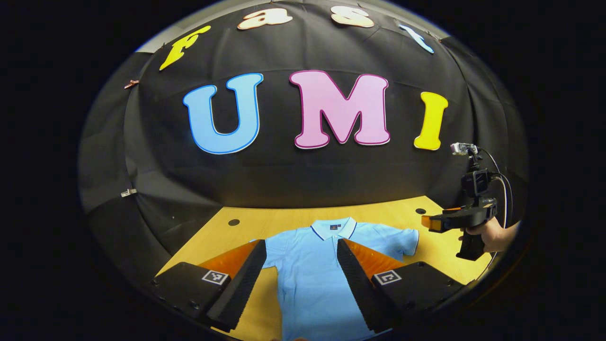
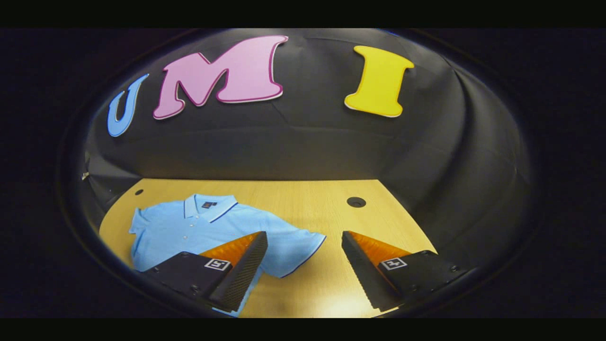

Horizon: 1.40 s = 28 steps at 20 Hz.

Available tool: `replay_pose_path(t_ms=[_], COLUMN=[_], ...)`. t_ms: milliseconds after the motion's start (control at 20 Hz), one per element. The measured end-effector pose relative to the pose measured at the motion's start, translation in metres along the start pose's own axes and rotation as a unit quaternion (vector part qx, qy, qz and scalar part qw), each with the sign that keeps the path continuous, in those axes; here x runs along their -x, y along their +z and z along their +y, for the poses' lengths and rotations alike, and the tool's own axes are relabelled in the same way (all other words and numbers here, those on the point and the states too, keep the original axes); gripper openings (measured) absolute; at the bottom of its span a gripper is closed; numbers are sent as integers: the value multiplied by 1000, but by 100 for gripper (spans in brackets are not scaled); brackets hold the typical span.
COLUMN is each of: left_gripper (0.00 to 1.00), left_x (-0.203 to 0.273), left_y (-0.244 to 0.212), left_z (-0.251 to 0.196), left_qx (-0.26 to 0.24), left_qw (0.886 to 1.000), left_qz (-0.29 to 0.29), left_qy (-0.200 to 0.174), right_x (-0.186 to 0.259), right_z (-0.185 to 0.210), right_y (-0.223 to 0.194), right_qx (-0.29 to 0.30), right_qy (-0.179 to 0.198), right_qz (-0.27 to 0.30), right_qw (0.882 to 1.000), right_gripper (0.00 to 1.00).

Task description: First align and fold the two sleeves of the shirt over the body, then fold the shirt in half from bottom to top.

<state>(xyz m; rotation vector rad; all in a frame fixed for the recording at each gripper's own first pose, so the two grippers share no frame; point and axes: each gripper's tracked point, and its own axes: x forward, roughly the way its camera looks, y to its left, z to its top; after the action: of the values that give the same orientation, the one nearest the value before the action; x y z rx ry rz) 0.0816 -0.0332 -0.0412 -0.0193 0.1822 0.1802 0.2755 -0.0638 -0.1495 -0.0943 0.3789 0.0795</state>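
The light blue polo shirt is lying flat and face up on the wooden tabletop, its collar pointing toward the far edge and both short sleeves spreading out to the sides, unfolded.

In the left gripper view, the left gripper is hovering over the shirt's body with its jaws spread wide and nothing between them; one finger is standing over the sleeve on the left of the view, the other over the chest. Beyond the fingers, the striped collar with a small dark label inside it is lying near the middle of the tabletop, and the far sleeve is reaching toward the tabletop's right edge. Past that sleeve, a person's hand is holding the right gripper above the right edge, clear of the fabric.

In the right gripper view, the right gripper is also gaping open and grasping nothing. Its fingers are straddling the dark-trimmed hem of the nearest sleeve, with bare wood between them. Farther off, a round hole is sitting in the tabletop near the far right corner.
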Motion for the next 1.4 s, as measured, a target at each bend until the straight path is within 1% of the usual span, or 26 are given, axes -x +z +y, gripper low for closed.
replay_pose_path(t_ms=[150, 350, 400, 450, 500, 550, 600, 650, 800, 850, 900, 950, 1000, 1050, 1100, 1150, 1200, 1250, 1300, 1350, 1400], left_gripper=[96, 96, 96, 96, 96, 96, 96, 96, 96, 96, 96, 96, 96, 96, 96, 96, 96, 96, 96, 96, 96], left_x=[-6, -18, -21, -23, -24, -27, -29, -32, -36, -36, -36, -36, -37, -37, -37, -36, -36, -35, -36, -36, -36], left_y=[-7, -19, -21, -23, -24, -28, -30, -33, -33, -32, -33, -33, -34, -34, -34, -35, -35, -34, -35, -36, -39], left_z=[2, -2, -3, -4, -5, -7, -9, -10, -12, -13, -13, -13, -13, -12, -13, -12, -11, -11, -11, -10, -9], left_qx=[4, -2, -3, -1, 2, 5, 8, 11, 13, 13, 12, 10, 9, 9, 9, 9, 9, 9, 10, 10, 11], left_qw=[1000, 1000, 1000, 1000, 999, 999, 999, 999, 999, 999, 999, 999, 999, 999, 999, 999, 999, 999, 999, 999, 998], left_qz=[12, 24, 26, 28, 31, 36, 40, 44, 47, 46, 46, 47, 47, 48, 49, 50, 50, 48, 48, 49, 53], left_qy=[12, 13, 13, 12, 11, 11, 11, 10, 11, 11, 9, 9, 9, 9, 11, 12, 14, 14, 14, 15, 15], right_x=[-34, -80, -90, -98, -104, -110, -117, -122, -131, -131, -133, -134, -133, -134, -133, -133, -134, -134, -135, -134, -134], right_z=[-6, -16, -18, -21, -23, -23, -24, -25, -21, -18, -18, -18, -15, -11, -6, -4, 1, 4, 6, 9, 9], right_y=[-15, -45, -50, -52, -52, -53, -56, -59, -72, -77, -73, -75, -73, -74, -74, -73, -72, -72, -71, -71, -71], right_qx=[3, -11, -13, -13, -12, -6, -1, 0, -15, -22, -24, -24, -20, -18, -18, -17, -20, -27, -34, -45, -57], right_qy=[2, -3, -4, -7, -9, -8, -8, -7, 3, 12, 13, 16, 20, 25, 31, 34, 37, 36, 38, 39, 40], right_qz=[22, 64, 68, 69, 70, 70, 71, 78, 99, 108, 99, 103, 97, 99, 95, 95, 94, 97, 97, 101, 104], right_qw=[1000, 998, 998, 997, 997, 998, 997, 997, 995, 994, 995, 994, 995, 995, 995, 995, 995, 994, 994, 993, 992], right_gripper=[98, 98, 95, 98, 98, 95, 95, 97, 97, 97, 98, 93, 93, 84, 65, 55, 36, 23, 13, 17, 7])
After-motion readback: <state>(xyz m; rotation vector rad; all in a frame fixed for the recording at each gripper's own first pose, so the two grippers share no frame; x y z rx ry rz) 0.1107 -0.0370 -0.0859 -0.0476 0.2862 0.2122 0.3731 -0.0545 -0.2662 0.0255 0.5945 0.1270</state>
